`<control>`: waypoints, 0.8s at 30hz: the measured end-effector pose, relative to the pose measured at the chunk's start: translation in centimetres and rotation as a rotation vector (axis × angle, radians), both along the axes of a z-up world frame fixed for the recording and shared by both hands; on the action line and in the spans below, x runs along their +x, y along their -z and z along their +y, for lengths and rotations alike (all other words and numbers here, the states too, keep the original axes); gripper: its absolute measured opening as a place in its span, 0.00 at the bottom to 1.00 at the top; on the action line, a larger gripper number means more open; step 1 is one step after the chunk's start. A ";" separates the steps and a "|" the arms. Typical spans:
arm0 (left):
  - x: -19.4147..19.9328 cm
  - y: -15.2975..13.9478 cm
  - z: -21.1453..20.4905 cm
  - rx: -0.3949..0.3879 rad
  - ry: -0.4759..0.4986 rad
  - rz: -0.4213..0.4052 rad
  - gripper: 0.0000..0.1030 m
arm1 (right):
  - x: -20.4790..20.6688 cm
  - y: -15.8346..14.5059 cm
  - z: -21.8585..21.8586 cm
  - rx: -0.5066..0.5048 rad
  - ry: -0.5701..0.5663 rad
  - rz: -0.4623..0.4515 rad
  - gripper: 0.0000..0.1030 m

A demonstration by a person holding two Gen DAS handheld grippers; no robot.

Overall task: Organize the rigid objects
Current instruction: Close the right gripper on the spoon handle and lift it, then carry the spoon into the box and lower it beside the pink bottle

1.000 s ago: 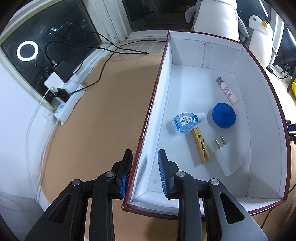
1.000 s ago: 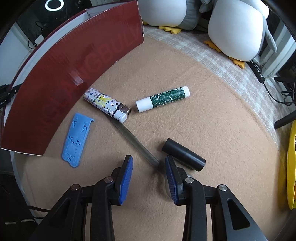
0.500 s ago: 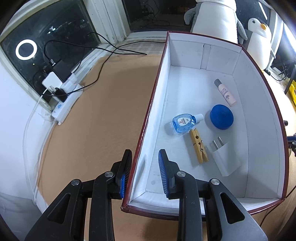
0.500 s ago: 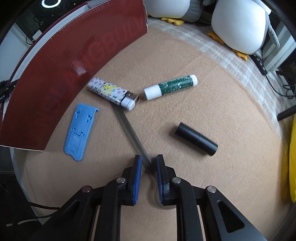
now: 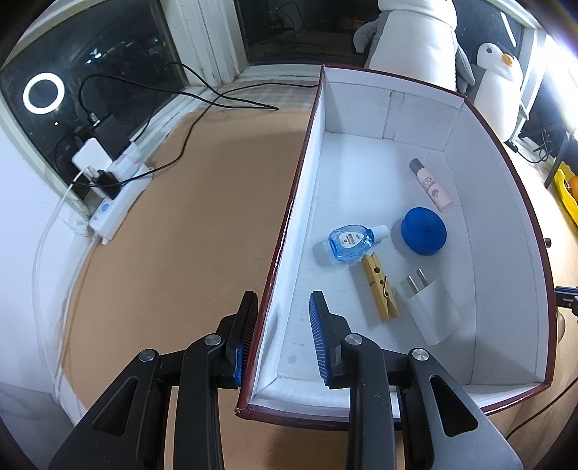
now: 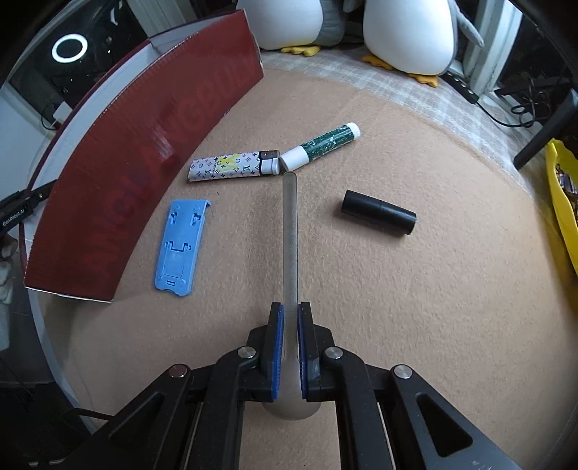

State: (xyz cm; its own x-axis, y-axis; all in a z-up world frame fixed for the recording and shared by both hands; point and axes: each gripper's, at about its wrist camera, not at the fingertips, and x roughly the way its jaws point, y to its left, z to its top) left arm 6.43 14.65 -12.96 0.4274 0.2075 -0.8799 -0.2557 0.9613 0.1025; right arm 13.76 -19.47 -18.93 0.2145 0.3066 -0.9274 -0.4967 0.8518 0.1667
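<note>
My right gripper (image 6: 289, 318) is shut on a long grey nail file (image 6: 290, 231) that points forward over the tan mat. Beyond its tip lie a patterned lighter (image 6: 233, 167) and a green-and-white tube (image 6: 321, 144). A black cylinder (image 6: 378, 212) lies to the right, a blue plastic stand (image 6: 180, 246) to the left. My left gripper (image 5: 283, 332) is open and straddles the left wall of the red box (image 5: 289, 213). Inside the box lie a blue bottle (image 5: 352, 240), a blue round lid (image 5: 423, 235), a clothespin (image 5: 379, 291), a white charger (image 5: 431, 312) and a pink tube (image 5: 431, 184).
The red box's outer wall (image 6: 137, 162) stands left of the loose items. Plush penguins (image 6: 408, 32) sit at the mat's far edge. A power strip with cables (image 5: 115, 195) lies left of the box. A yellow bin (image 6: 563, 202) is at the far right.
My right gripper has closed on the nail file and lifted it, swinging it so it points straight ahead. My left gripper still straddles the box wall.
</note>
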 end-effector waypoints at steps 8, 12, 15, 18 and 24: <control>-0.2 0.0 0.5 -0.029 0.000 -0.019 0.23 | -0.5 -4.4 0.0 0.067 0.061 -0.037 0.07; -0.4 0.0 1.1 -0.044 -0.007 -0.031 0.16 | -0.6 -7.1 1.8 0.113 0.058 -0.080 0.07; -0.5 0.0 1.4 -0.053 -0.011 -0.039 0.12 | 0.3 -8.5 4.5 0.155 0.038 -0.111 0.07; -0.6 0.0 1.6 -0.064 -0.011 -0.050 0.10 | 0.0 -10.7 6.7 0.201 0.018 -0.133 0.07; -0.8 0.1 1.9 -0.085 0.000 -0.065 0.07 | -0.3 -13.9 11.5 0.261 -0.027 -0.154 0.07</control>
State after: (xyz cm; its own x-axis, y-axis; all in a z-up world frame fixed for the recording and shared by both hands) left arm 5.62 16.55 -13.02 0.4839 0.1337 -0.8649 -0.2594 0.9658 0.0041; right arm 13.45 -8.00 -5.05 0.3350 0.5378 -0.7736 -0.5549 0.7762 0.2994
